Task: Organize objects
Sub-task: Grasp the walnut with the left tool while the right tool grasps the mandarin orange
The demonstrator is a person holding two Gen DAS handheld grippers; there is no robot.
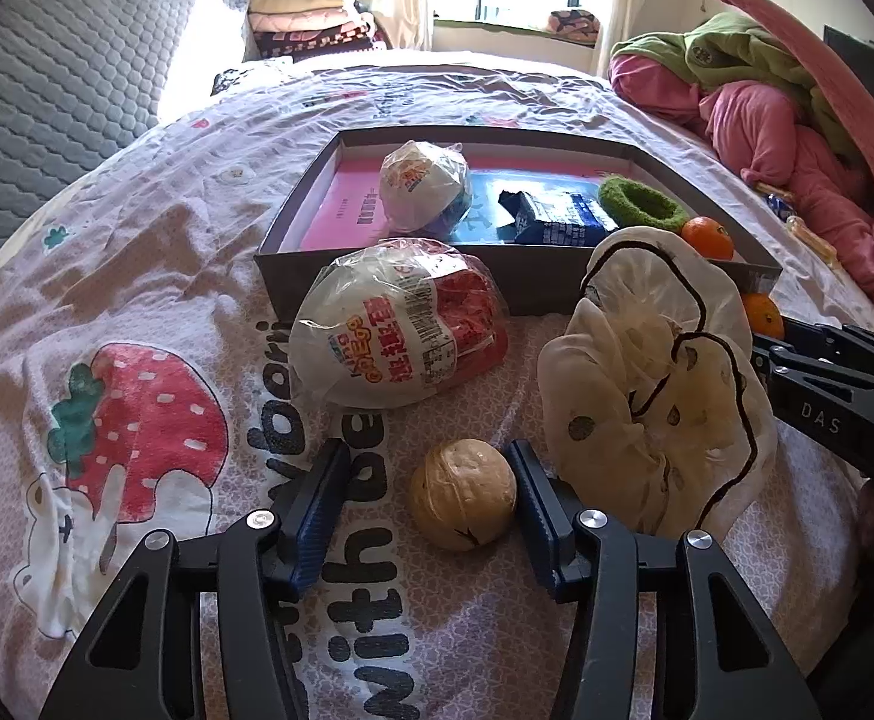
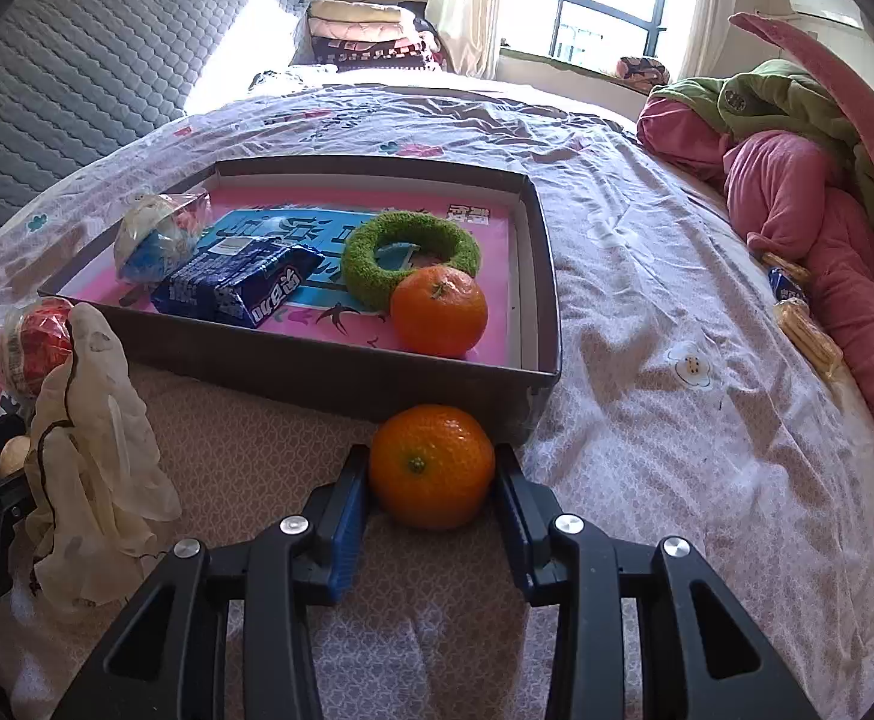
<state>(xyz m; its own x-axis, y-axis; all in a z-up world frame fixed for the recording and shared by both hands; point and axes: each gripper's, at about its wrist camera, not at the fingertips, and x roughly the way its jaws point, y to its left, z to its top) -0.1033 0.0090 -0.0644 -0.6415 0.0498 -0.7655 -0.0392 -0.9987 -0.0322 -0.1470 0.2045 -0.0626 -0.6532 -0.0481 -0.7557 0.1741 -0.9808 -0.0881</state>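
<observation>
Where sunlight falls — rumpled strawberry-print bedsheet (image 1: 137, 312).

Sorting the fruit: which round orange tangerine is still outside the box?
The round orange tangerine on the bedsheet between the right gripper pads; the other lies inside the grey cardboard box.

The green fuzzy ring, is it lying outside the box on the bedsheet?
No, the green ring lies inside the box, beside a tangerine.
</observation>
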